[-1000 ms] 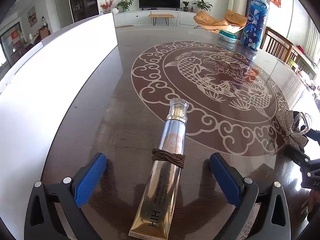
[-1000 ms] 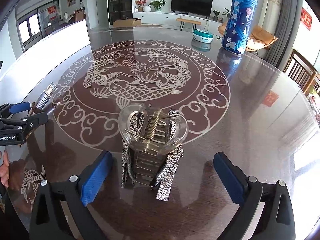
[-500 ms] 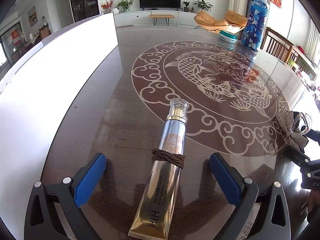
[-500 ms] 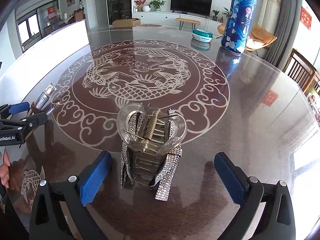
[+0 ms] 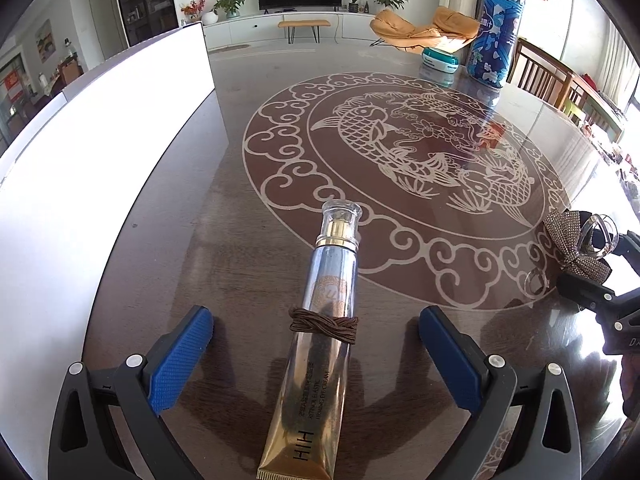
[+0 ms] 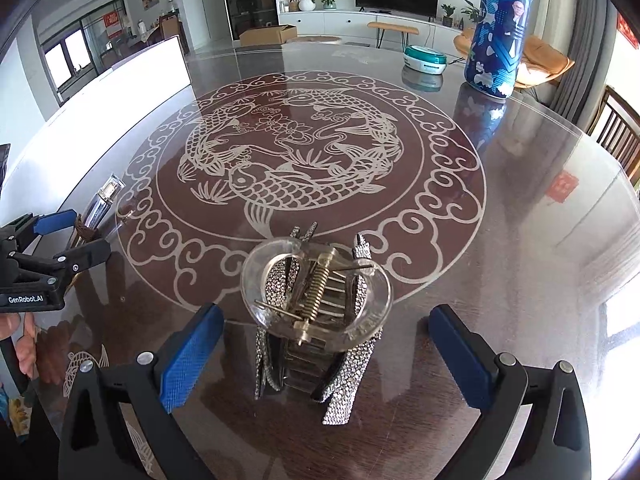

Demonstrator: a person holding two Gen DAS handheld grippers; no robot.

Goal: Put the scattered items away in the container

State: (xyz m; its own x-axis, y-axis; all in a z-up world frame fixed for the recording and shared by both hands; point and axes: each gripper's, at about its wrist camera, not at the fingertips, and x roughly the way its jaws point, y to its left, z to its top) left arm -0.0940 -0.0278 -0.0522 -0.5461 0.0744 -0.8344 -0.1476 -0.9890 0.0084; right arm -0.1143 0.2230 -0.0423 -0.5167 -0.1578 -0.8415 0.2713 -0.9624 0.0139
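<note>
Straddling a cream tube (image 5: 316, 356) lying on the tabletop (image 5: 240, 264), the left tongs (image 5: 316, 344) have just been closing, pads not touching it, cap toward 12 o'clock. Right tongs (image 6: 324, 344) gape around a rhinestone hair claw (image 6: 316, 312), untouched.

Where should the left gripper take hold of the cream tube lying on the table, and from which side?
Grip the cream tube across its round body near the brown hair tie, coming down from above. It lies flat along the left gripper, whose jaws, just closing, already straddle it without touching. Avoid the flat crimped end and the slick clear cap.
</note>
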